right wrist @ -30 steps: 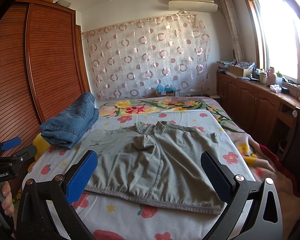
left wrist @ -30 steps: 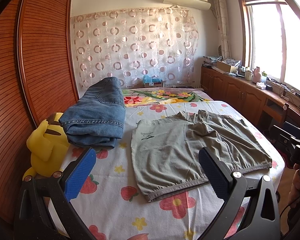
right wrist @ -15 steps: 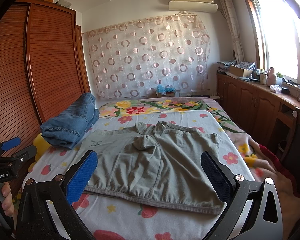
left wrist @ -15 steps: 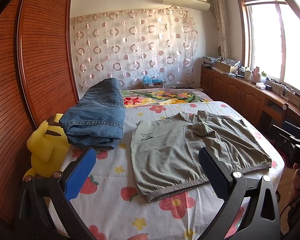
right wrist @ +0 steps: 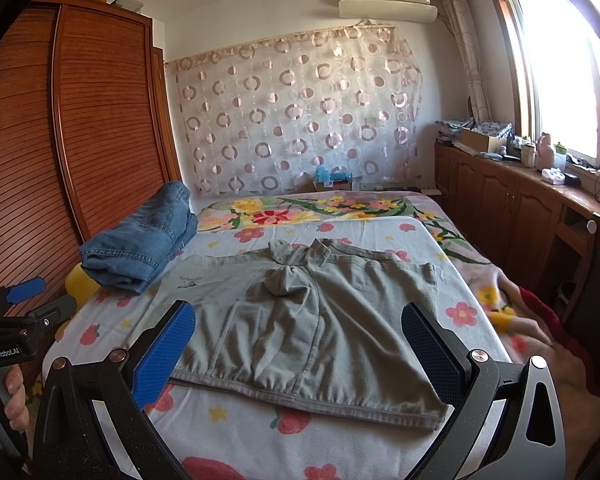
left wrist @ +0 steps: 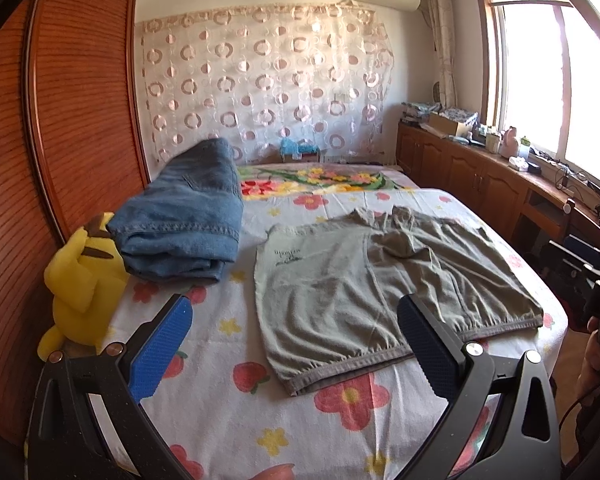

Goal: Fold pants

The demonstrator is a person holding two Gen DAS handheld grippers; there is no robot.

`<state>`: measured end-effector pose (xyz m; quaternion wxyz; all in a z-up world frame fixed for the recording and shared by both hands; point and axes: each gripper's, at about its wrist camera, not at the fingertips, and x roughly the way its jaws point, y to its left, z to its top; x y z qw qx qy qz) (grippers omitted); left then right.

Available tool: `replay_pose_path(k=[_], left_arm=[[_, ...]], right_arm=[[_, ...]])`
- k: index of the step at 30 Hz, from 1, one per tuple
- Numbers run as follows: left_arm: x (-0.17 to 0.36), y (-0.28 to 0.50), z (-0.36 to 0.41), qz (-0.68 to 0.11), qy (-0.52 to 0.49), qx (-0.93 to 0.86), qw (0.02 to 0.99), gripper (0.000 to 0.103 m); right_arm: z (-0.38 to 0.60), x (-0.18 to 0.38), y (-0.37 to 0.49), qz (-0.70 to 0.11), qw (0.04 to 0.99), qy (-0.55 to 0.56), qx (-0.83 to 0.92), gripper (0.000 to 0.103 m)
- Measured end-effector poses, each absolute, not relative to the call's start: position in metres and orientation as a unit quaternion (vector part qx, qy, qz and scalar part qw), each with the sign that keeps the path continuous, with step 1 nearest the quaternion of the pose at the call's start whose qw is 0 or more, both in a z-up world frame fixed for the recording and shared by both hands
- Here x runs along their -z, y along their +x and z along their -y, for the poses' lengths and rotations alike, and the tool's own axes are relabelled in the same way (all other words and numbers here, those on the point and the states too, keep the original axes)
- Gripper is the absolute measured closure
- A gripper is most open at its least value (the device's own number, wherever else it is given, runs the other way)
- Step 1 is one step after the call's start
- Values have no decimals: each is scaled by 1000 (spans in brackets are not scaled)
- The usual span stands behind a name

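Note:
Grey-green short pants (left wrist: 372, 280) lie spread flat on the flowered bed sheet (left wrist: 228, 408), waistband toward me, legs pointing to the far wall; they also show in the right wrist view (right wrist: 312, 324). My left gripper (left wrist: 294, 334) is open and empty, held above the bed before the waistband's left end. My right gripper (right wrist: 298, 340) is open and empty, held above the waistband's middle. Neither touches the cloth.
Folded blue jeans (left wrist: 188, 224) lie at the bed's left, beside a yellow plush toy (left wrist: 80, 280). A wooden wardrobe (left wrist: 60, 140) lines the left. Wooden cabinets (right wrist: 512, 208) with clutter stand under the window at right. A patterned curtain (right wrist: 300, 120) hangs behind.

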<state>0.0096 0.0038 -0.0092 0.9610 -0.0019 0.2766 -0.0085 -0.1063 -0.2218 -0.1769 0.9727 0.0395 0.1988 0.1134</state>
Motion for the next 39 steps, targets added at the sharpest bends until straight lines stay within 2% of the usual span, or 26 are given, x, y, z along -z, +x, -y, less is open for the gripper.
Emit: replay_pose_path(k=[12, 23, 28, 32, 39], left_arm=[[44, 32, -10, -322, 2, 27, 946, 0], [71, 41, -24, -352, -10, 43, 935, 1], [84, 46, -32, -373, -24, 55, 926, 9], [91, 45, -31, -385, -25, 67, 920, 21], [104, 42, -32, -412, -33, 84, 907, 50]], right_arm=[[239, 197, -87, -232, 966, 14, -114, 1], [263, 205, -81, -283, 954, 4, -102, 12], [260, 201, -80, -303, 948, -4, -101, 18], [259, 198, -81, -314, 944, -10, -103, 18], [261, 192, -82, -318, 942, -10, -108, 18]])
